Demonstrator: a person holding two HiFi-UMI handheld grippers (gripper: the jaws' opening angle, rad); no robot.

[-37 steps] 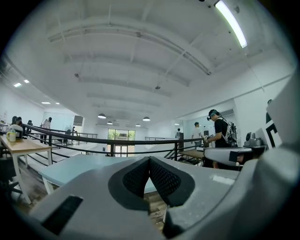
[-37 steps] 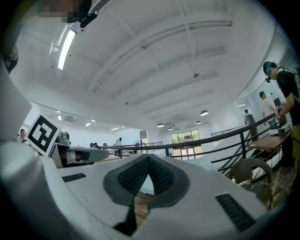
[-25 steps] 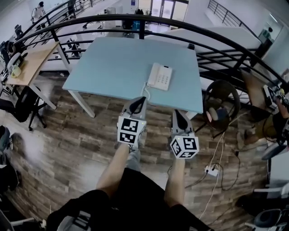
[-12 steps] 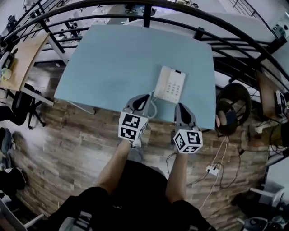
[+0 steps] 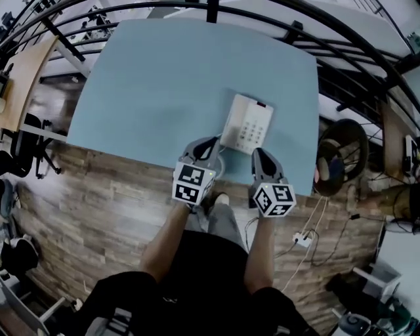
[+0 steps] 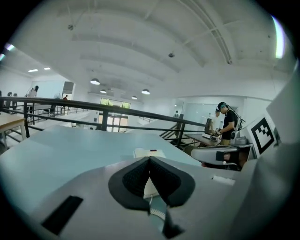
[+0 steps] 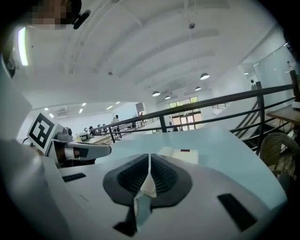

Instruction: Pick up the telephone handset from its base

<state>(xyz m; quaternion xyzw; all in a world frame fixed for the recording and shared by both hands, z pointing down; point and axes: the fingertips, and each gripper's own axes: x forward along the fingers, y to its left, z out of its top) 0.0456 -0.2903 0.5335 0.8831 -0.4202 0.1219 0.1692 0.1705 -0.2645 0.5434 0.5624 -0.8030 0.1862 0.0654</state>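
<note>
Nearest me, over the plank floor [image 5: 98, 203], I have both arms stretched forward with a tool in each hand. The left tool [image 5: 209, 146] is clenched, its pads meeting at the tips with nothing between them, and the right tool [image 5: 262, 157] is clenched and empty as well. Both tips sit over the near edge of the pale blue table [image 5: 151, 79]. Just past them and between them lies the white telephone [image 5: 247, 123], with its handset [image 5: 233, 123] resting on the base along the left side, beside the keypad. A coiled cord [image 5: 220, 159] curls off the table edge by the left tool. Beyond the table's far edge runs a black railing [image 5: 210, 10].
</note>
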